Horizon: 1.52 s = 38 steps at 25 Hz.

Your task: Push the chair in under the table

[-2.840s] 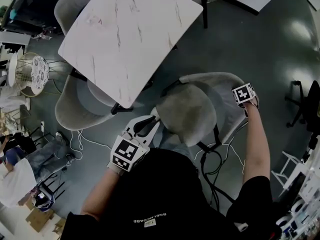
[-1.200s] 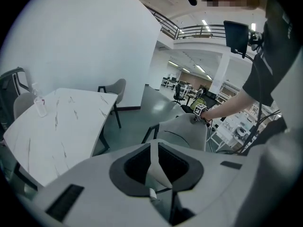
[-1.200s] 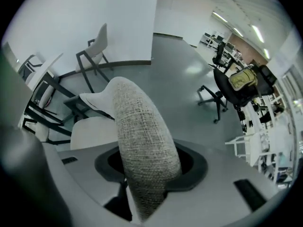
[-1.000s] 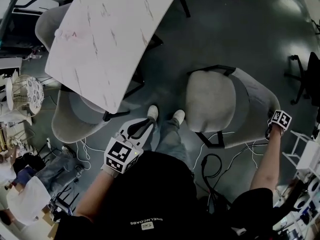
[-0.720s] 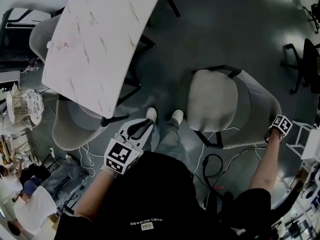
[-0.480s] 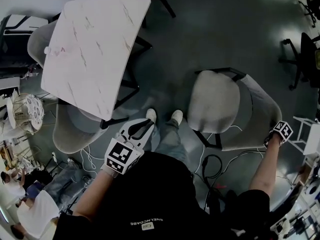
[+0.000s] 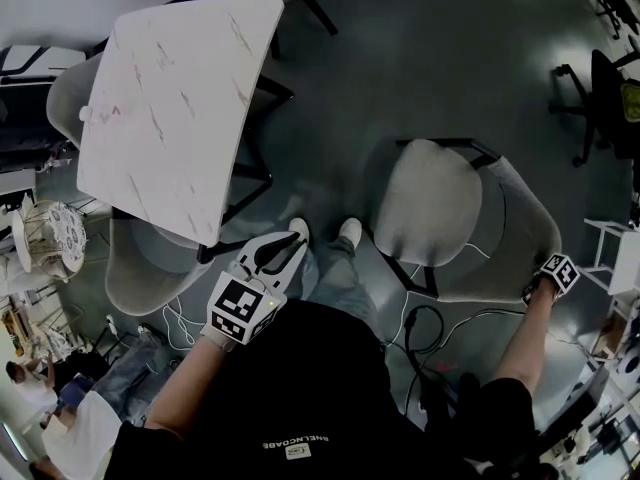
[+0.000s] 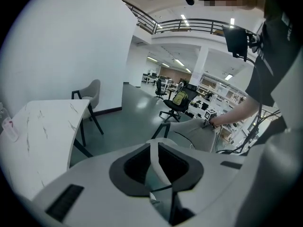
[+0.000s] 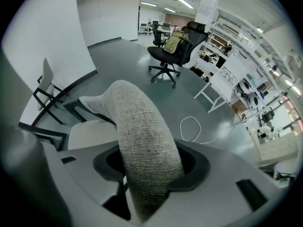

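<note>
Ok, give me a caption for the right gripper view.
Right gripper clamped on the grey chair's fabric backrest, a black office chair beyond.

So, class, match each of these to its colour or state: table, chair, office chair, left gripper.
1 table
2 chair
3 office chair
4 left gripper

a black, carries a bag
b jaws empty
c white marble top
d backrest between the right gripper jaws

Pairs: 1-c, 2-d, 3-a, 4-b
</note>
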{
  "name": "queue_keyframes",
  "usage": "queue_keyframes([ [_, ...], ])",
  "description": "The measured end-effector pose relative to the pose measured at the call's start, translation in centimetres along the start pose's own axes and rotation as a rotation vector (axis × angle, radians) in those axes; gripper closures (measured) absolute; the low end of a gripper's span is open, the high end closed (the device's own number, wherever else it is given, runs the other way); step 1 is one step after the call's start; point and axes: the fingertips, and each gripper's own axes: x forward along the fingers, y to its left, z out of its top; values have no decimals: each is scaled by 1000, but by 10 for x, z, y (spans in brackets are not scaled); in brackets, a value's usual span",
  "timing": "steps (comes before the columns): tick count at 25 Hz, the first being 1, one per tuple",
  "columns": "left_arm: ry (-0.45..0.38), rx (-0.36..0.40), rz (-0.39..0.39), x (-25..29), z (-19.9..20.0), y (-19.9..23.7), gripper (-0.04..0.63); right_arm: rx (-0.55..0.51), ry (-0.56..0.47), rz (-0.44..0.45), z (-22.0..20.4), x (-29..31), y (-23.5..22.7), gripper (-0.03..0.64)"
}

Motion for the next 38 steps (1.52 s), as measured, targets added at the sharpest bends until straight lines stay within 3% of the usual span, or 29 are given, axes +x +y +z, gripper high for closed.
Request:
queue_keyframes([
  [4,-7,4,-13,-2,-1,-4,543,-83,-40,-3,-1,-3,7,389],
  [7,-14,7,-21,-4,-3,-6,543,-105,-78,-69,-11,-8,2,320],
  [10,-28,18,-33,-8,-5,-8,543,14,-50,-93,-51,-10,-14,262],
  [15,-35,24,-62,-12,-14,-11,543,228,-12,40,-145,-6,5,253],
  [19,-37,59,-116,-11,-13,-22,543,348,-26,128,-191,-6,36,254],
  [27,-11,145,-209,-7,-18,-59,543,437,-55,196,-228,6,80,255],
  [34,6,186,-244,3,-20,-78,543,488,-86,198,-228,28,84,255],
  [38,25,204,-247,7,-23,-84,543,493,-52,200,-234,42,85,255],
])
